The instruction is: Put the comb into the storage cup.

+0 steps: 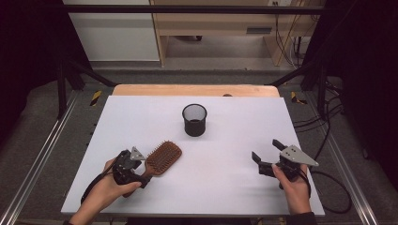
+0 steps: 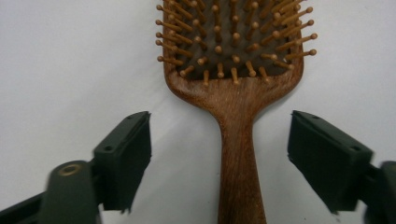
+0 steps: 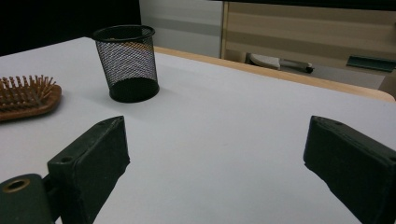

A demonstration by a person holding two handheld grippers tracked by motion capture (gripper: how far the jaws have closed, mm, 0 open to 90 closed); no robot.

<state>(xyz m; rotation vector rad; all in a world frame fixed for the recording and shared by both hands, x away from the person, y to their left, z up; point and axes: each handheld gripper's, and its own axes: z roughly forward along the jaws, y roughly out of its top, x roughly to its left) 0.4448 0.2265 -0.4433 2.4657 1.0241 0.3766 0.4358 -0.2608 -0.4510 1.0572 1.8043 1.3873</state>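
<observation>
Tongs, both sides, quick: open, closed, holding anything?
Left tongs: open, straddling the hairbrush handle, pads not touching it.
Right tongs: open, empty, above the table.

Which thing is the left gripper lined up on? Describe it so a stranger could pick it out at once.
Start at the white table and go to its near left part, where the left gripper has its open jaws on either side of a wooden handle. That is the hairbrush, lying flat with bristles up. Its brown wood and flat paddle shape set it apart from the black mesh cup standing farther back.
</observation>
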